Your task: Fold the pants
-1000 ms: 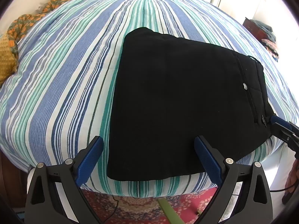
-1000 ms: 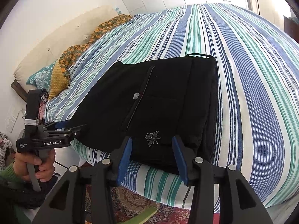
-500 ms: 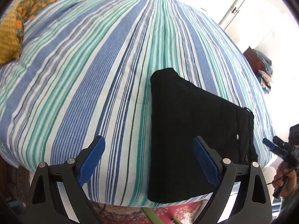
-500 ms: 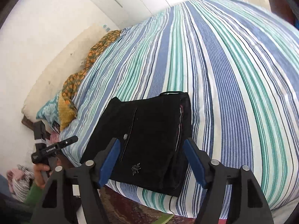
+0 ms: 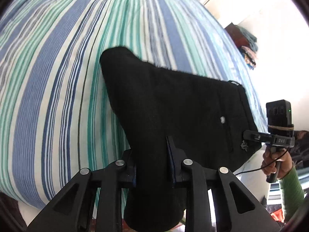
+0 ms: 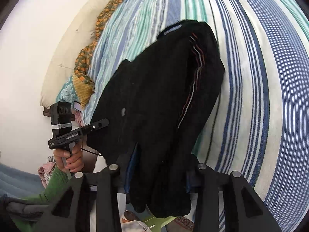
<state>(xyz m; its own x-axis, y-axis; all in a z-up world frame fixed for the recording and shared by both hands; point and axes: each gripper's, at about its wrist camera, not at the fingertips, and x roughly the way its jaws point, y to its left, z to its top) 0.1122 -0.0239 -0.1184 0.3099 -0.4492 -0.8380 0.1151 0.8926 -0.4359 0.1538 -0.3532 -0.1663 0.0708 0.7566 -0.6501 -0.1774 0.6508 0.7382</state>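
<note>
The folded black pants (image 5: pixel 173 106) lie at the near edge of the striped bed and are lifted at the near side. My left gripper (image 5: pixel 152 162) is shut on their near left edge. My right gripper (image 6: pixel 160 170) is shut on the waistband end of the pants (image 6: pixel 154 96), where a thick bundle fills the jaws. The right gripper also shows in the left wrist view (image 5: pixel 251 135), touching the pants' right corner. The left gripper shows in the right wrist view (image 6: pixel 100 123), at the pants' left edge. A small white button (image 5: pixel 222 119) sits near the pocket.
The blue, green and white striped bedspread (image 5: pixel 58 77) stretches far behind the pants. An orange patterned cloth (image 6: pixel 87 65) and a cream pillow (image 6: pixel 65 58) lie at the head of the bed. A pile of clothes (image 5: pixel 249 46) sits at the far right by the wall.
Both grippers were open and off the pants; they have closed on the near edge, one at each corner. The near side of the pants has been raised off the bed.
</note>
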